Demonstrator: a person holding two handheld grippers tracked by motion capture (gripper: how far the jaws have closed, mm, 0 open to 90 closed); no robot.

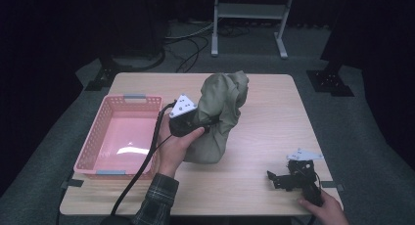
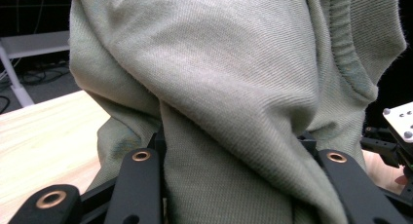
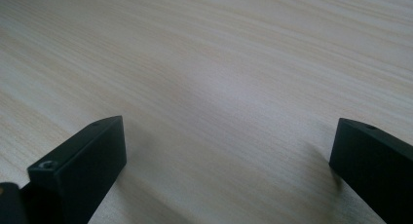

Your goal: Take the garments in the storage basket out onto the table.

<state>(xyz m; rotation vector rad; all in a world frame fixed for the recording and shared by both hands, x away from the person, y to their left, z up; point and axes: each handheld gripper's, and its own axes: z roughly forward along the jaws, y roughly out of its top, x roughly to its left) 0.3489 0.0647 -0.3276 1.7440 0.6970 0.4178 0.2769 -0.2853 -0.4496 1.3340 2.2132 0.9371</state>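
An olive-green garment point(image 1: 220, 115) is bunched and lifted off the wooden table point(image 1: 264, 122), its lower part still on the wood. My left gripper point(image 1: 208, 124) is shut on the garment at mid-height, a hand around its body. In the left gripper view the green cloth point(image 2: 234, 87) hangs between and over the two black jaws, which grip it from both sides. My right gripper point(image 1: 281, 178) rests at the table's front right corner, open, nothing between its jaws. In the right gripper view its fingers point(image 3: 83, 165) stand wide apart over bare wood point(image 3: 219, 87).
A pink plastic basket point(image 1: 90, 154) with grey handles sits on the table's left side, nothing visible inside. Beyond the table's far edge are a white metal stand point(image 1: 249, 12) and cables point(image 1: 191, 46) on the dark floor. A plaid sleeve point(image 1: 156, 200) enters from the bottom.
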